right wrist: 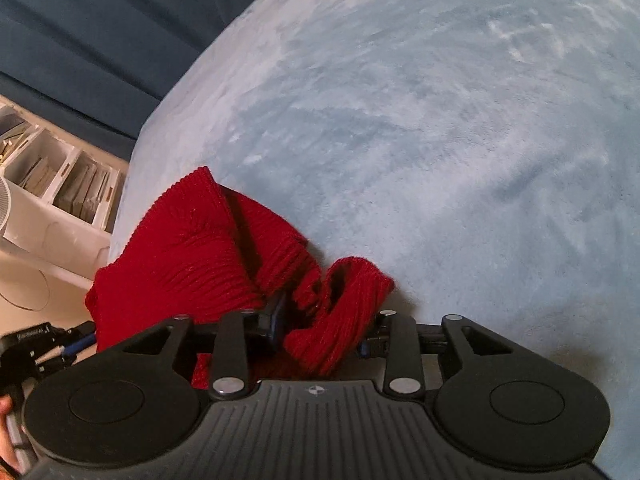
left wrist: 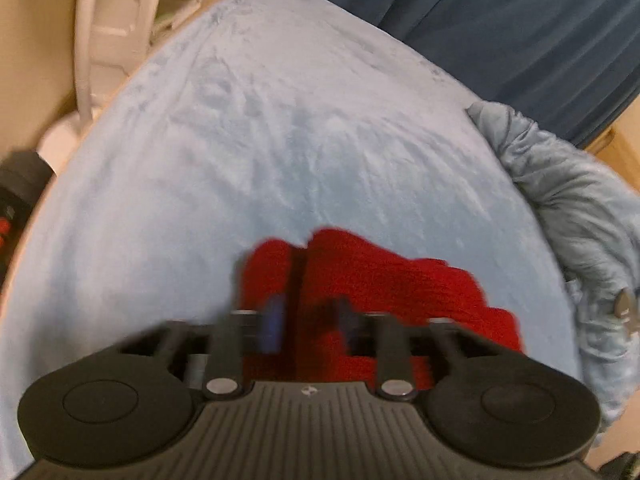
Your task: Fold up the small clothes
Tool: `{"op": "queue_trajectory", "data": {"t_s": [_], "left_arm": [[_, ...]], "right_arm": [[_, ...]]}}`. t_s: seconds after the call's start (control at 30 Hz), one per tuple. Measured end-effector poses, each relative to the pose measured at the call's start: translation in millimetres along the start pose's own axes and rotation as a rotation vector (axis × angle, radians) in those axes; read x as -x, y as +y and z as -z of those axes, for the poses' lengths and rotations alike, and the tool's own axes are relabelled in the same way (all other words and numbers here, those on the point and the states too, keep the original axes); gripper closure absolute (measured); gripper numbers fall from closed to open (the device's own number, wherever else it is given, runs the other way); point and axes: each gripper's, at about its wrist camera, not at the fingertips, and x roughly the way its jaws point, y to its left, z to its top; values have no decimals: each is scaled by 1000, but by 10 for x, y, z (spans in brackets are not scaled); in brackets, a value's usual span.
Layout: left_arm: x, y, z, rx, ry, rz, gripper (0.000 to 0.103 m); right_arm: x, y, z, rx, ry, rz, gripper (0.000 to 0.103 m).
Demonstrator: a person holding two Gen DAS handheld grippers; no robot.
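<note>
A small red knitted garment (left wrist: 360,276) lies bunched on the light blue fleece-covered surface (left wrist: 260,140). My left gripper (left wrist: 310,320) is shut on a fold of it; the view is blurred and the fingertips are buried in the knit. In the right wrist view the same red garment (right wrist: 192,252) hangs from my right gripper (right wrist: 320,332), which is shut on a ribbed edge of it, just above the blue surface (right wrist: 440,140). The left gripper (right wrist: 48,344) shows at the lower left of that view.
A crumpled blue blanket (left wrist: 572,208) lies at the right edge of the surface. Dark blue curtains (left wrist: 500,20) hang behind. A white fan stand (left wrist: 88,60) is at the left. White shelving with books (right wrist: 60,176) stands beyond the edge.
</note>
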Motion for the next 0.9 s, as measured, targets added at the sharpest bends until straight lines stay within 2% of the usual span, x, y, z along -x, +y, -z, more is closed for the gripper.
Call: {"op": "queue_trajectory", "data": {"t_s": [0.07,0.1,0.17,0.2,0.23,0.27,0.3,0.43,0.47,0.57,0.63,0.67,0.7,0.8,0.9], "left_arm": [[83,-44,79,-10,-30,21,14],[73,-104,107,-38,-34,13,13],[-75,-209,153,-85,15,-18,14],[-162,-237,194,-91,39,-37,36],[-193,-257,222,-93,46,-38,63],[-185,-288,242,-87,38,-43,80],[-117,-302,251,-63,12,-54,85],[380,-258,245,10,-103,6,86],[378,-216,254,15,-101,-7,86],[92,10,315,49,-31,-122,85],[-61,102,348,97,-7,-121,75],[-82,72,347,78,-25,-135,62],[-74,29,343,59,-45,-161,43],[73,-23,346,18,-113,-246,18],[270,-47,425,-9,-104,-323,18]], "right_arm": [[0,47,-44,24,-7,5,64],[19,61,-63,35,-15,10,61],[86,77,-92,51,-44,22,56],[107,94,-116,61,-59,23,55],[129,112,-144,65,-72,26,55],[161,131,-177,70,-87,26,55],[191,151,-204,79,-101,19,55],[309,274,-312,141,-147,-26,55],[311,303,-328,156,-153,-43,55],[258,403,-334,196,-136,-62,55],[236,412,-302,190,-108,-74,55],[221,421,-284,202,-90,-75,55],[211,439,-265,222,-76,-69,55],[233,506,-180,307,-67,-64,55],[145,472,-63,366,17,35,54]]}}
